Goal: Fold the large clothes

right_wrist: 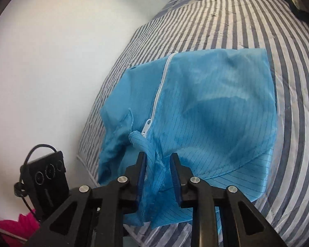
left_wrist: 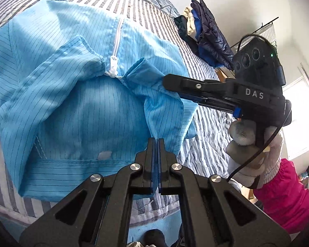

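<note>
Right now the blue jacket [left_wrist: 76,94] lies zipper-up on the striped bed [left_wrist: 206,154], long axis running near to far. Left gripper [left_wrist: 157,144] is clamped on the near collar fabric; right gripper [right_wrist: 157,160], half-open, straddles a collar bunch, pads not pressing.

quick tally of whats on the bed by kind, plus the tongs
blue pinstriped garment with white zipper, spread on the striped bed cover: 1
pile of folded clothes at the far edge, dark and cream pieces: 1 pile, pieces too stacked to count
left tongs and right tongs: 2
black cable on the cover: 1
total: 5
</note>
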The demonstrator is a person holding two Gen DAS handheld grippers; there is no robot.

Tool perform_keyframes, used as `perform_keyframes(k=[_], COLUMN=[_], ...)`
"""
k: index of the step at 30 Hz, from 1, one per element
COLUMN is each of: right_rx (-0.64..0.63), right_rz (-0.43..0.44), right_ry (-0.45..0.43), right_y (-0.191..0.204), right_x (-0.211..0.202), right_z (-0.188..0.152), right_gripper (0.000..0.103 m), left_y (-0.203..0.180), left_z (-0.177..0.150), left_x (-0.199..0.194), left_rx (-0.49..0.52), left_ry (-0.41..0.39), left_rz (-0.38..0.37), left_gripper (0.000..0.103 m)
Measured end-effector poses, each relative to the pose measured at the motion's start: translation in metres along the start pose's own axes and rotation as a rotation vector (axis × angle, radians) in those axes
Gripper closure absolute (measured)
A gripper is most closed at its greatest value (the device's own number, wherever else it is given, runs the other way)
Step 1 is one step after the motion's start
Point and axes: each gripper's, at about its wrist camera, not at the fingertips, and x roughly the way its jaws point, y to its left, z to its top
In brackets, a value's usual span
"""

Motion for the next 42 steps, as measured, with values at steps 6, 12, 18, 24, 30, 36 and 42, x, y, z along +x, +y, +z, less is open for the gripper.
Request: perform_keyframes(k=[6,12,18,24,30,36,42], right_rx=[-0.174,-0.264,-0.331,-0.277,0.165,0.181,-0.034], right_rz=[-0.059,-0.106,-0.197,-0.193,0.188,0.072,-0.171], right_ry=[0.039,0.078,0.126,0.083,-0.02,-0.064,-0.158], right_y=[0.039,0.056,0.057,0.044,-0.029,-0.041,-0.003], right_x=[0.014,0.006,0.008,0.025,0.026,0.008,-0.028], right_z=[-0.005,-0.016,-0.03,-0.013,0.0,-0.008,0.001], right_gripper=[0.07,0.067,0.072,0.091,0.102,0.096,0.076], left_y=[-0.002,0.003,0.004,0.005,0.004,-0.011,-0.001], left_z=[0.002,0.0,-0.002,-0.004,-0.007,-0.01,0.031], left_x=[0.004,0.001,0.0,0.003,0.009,-0.002,-0.074], left_rx=[0.002,0.006,0.012,0.011,0.028,0.095,0.088], left_ry=[-0.006,-0.011,-0.008,-0.002,0.01,0.03,-0.131], left_rz=[0.013,0.024,0.02,0.025,0.036,0.016,0.068], left_gripper=[0.103,0.103,0.103,0.103,0.103,0.103,0.1])
